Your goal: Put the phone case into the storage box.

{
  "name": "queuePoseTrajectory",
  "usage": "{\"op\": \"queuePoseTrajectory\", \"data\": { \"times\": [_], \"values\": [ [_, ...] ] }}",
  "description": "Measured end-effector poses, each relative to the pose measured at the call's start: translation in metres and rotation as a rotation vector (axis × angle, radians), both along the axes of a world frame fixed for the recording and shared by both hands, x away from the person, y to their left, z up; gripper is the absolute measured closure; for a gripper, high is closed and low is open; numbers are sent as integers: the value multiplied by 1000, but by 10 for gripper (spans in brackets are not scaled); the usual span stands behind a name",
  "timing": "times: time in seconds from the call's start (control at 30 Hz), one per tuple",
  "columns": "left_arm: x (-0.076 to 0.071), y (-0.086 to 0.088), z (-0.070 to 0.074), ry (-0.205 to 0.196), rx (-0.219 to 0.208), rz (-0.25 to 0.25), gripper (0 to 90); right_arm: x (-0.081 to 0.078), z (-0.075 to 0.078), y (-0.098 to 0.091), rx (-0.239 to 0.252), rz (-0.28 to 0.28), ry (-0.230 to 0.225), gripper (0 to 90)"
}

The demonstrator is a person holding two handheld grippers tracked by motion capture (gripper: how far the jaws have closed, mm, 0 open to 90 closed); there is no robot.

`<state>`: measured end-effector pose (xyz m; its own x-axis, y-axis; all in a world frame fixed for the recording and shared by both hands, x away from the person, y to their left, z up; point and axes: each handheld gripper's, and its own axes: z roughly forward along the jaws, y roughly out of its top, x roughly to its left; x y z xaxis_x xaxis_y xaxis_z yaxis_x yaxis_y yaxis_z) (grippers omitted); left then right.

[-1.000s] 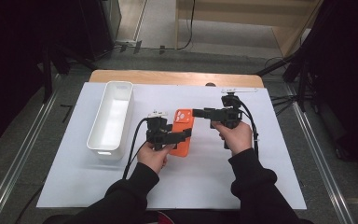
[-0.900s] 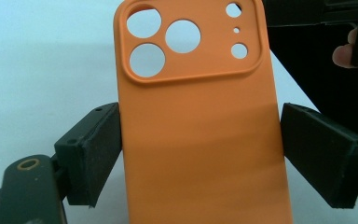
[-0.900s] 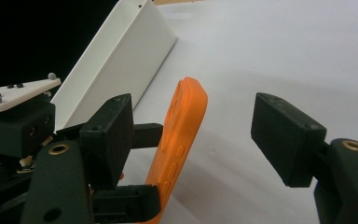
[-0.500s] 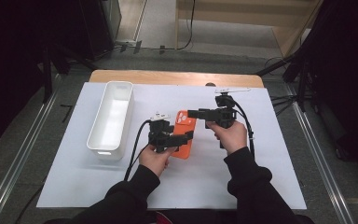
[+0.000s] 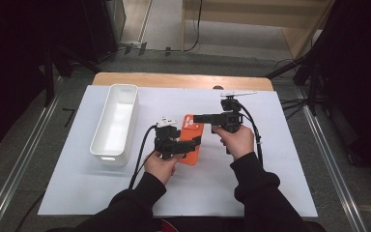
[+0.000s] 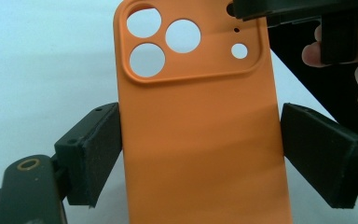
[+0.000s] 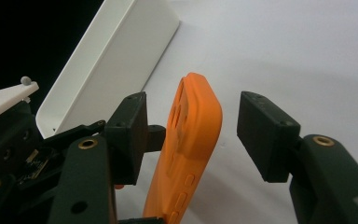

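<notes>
The left claw (image 5: 192, 143) clamps the orange case (image 5: 193, 137) by its long edges, holding it just above the desk (image 5: 270, 183) (right of the white bin (image 5: 116, 123)). The right claw (image 5: 199, 118) straddles the case's top end, jaws just closing, pads not yet touching.

You have one orange phone case (image 5: 192, 139) in front of you, with four round holes and a tiny one in its camera corner. One white bin (image 5: 116, 121) stands on the desk (image 5: 270, 159). You hold two grippers, the left gripper (image 5: 195, 142) and the right gripper (image 5: 198, 118).
</notes>
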<state>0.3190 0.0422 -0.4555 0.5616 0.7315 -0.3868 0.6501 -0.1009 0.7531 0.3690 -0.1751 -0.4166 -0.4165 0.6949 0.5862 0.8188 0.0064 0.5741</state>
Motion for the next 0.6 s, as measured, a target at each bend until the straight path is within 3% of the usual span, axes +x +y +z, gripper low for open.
{"op": "queuePoseTrajectory", "data": {
  "times": [0.33,0.6],
  "values": [
    [-4,-3,0,-28,18,-4,147,1,-1,0,12,4,35,538],
    [-10,-7,2,-92,57,-7,147,3,-2,-1,42,22,81,639]
  ]
}}
